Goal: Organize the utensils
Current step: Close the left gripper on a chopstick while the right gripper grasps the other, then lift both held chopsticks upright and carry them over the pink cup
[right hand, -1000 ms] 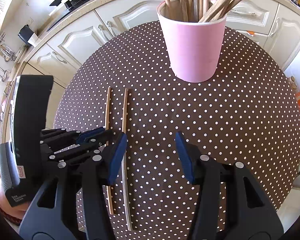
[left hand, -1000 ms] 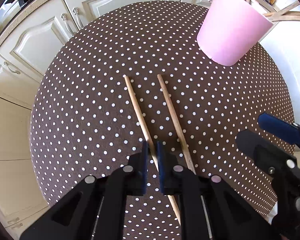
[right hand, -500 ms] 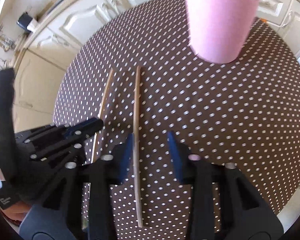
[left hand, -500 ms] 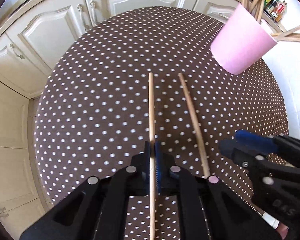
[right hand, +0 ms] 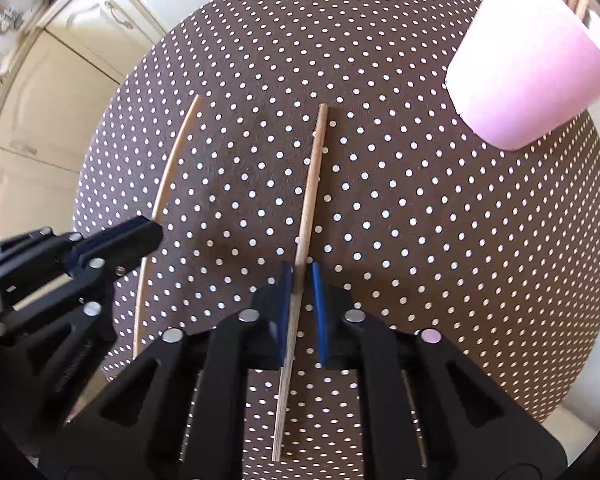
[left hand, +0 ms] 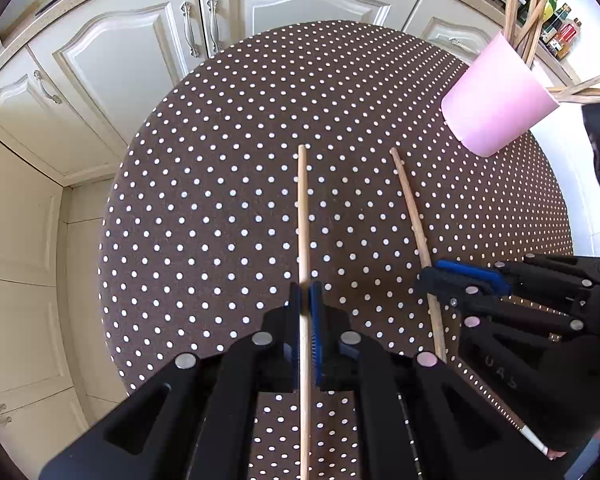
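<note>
Two wooden chopsticks lie side by side on a round table with a brown polka-dot cloth (left hand: 220, 168). My left gripper (left hand: 305, 294) is shut on the left chopstick (left hand: 302, 216), which also shows in the right wrist view (right hand: 172, 168). My right gripper (right hand: 300, 276) straddles the right chopstick (right hand: 310, 184), its blue pads (right hand: 318, 296) close on both sides with a thin gap still showing. That chopstick also shows in the left wrist view (left hand: 414, 224), with the right gripper (left hand: 452, 280) on it. A pink cup (left hand: 496, 96) holding several wooden sticks stands at the far right.
Cream kitchen cabinets (left hand: 112, 64) run behind and to the left of the table. Bottles (left hand: 560, 28) stand on the counter behind the cup. The table edge (right hand: 100, 152) curves close on the left.
My left gripper has closed on the left chopstick and aligned with it. My right gripper has moved over the right chopstick and narrowed its jaws around it.
</note>
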Demonstrator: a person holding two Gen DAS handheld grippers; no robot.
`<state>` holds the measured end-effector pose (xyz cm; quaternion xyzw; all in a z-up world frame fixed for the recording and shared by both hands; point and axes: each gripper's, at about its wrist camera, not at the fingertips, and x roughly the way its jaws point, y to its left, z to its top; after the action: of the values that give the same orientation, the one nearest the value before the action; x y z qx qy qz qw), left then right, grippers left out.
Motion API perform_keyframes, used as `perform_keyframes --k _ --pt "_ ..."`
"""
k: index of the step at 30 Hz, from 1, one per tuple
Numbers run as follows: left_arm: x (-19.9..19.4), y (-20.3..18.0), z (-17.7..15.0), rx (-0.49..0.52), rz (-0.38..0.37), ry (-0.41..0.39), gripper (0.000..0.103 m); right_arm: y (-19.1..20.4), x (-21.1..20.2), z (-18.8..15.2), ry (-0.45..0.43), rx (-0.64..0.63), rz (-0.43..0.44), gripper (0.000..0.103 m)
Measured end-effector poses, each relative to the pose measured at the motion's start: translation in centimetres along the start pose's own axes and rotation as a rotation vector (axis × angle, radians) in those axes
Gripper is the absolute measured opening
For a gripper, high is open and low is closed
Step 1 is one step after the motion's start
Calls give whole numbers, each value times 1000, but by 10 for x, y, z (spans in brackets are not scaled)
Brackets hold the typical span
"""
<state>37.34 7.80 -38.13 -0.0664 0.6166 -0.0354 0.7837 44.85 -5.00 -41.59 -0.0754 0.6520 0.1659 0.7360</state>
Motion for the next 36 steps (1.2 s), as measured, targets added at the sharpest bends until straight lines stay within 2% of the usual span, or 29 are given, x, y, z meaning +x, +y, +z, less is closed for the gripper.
perform_keyframes --k 3,7,12,19,29,35,36 --pt "-2 -4 2 5 -6 -8 5 0 2 0 4 -3 16 7" --pt "-6 -11 5 24 -17 -27 5 -21 3 -2 8 47 81 6" --pt "-16 -25 13 53 -42 -65 5 -40 -13 -8 -45 94 130 6" --pt "-26 -49 25 90 -63 -108 5 -61 -44 -9 -126 124 160 6" --pt "-52 -81 43 153 -110 -216 5 -110 -103 -26 -239 162 198 6" --pt "-70 -91 52 164 -162 -288 5 -114 -141 -50 -295 171 209 6" --pt "-73 -91 53 167 -168 -299 5 -107 -142 -43 -301 171 211 6"
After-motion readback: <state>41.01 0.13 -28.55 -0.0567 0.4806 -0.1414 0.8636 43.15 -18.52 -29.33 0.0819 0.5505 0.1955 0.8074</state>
